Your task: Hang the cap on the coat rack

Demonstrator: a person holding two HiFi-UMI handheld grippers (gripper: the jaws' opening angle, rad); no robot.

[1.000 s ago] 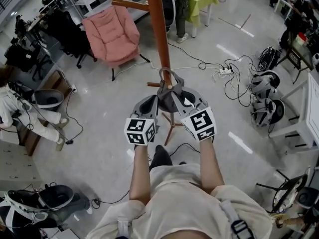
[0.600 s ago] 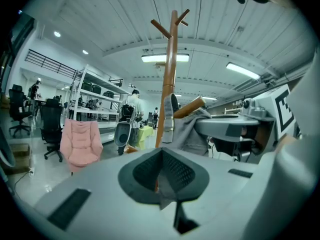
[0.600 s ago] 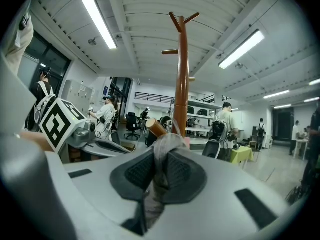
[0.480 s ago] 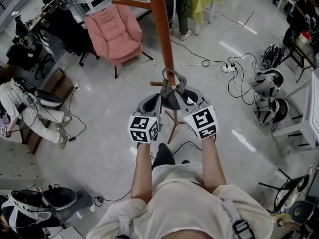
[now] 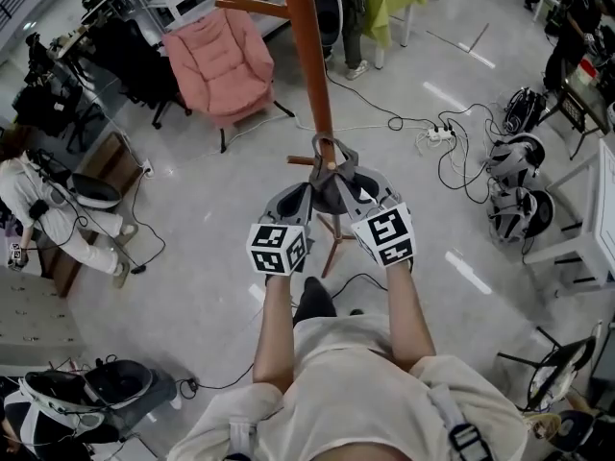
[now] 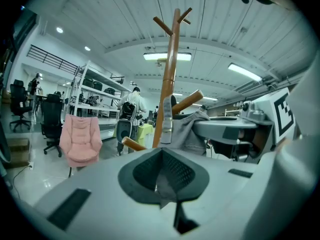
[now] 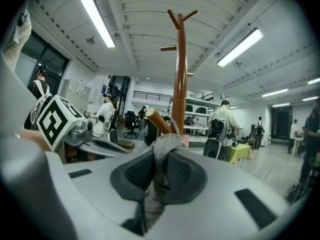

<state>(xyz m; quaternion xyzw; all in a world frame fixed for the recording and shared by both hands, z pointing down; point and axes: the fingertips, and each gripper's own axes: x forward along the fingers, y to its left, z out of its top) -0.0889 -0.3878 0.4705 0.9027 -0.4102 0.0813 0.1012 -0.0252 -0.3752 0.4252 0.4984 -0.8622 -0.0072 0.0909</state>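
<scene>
A brown wooden coat rack [image 5: 307, 56] stands right in front of me. The grey cap [image 5: 332, 192] hangs between both grippers at a short lower peg [image 5: 300, 161], and its back strap loop [image 5: 320, 143] sits around the peg's tip. My left gripper [image 5: 300, 194] is shut on the cap's left edge, with a thin sliver of fabric between its pads [image 6: 161, 184]. My right gripper [image 5: 357, 190] is shut on a fold of grey cap fabric [image 7: 161, 151]. In the right gripper view the peg [image 7: 157, 120] and the pole [image 7: 180, 74] rise just beyond the jaws.
The rack's legs [image 5: 332, 243] spread on the floor below my hands. A pink armchair [image 5: 216, 60] stands at the back left. Cables and a power strip [image 5: 432, 137] lie to the right, by headsets [image 5: 509, 161]. A person sits at the left [image 5: 48, 209].
Both grippers and the cap have edged slightly closer to the pole. The strap loop stays at the peg's tip and both grips hold.
</scene>
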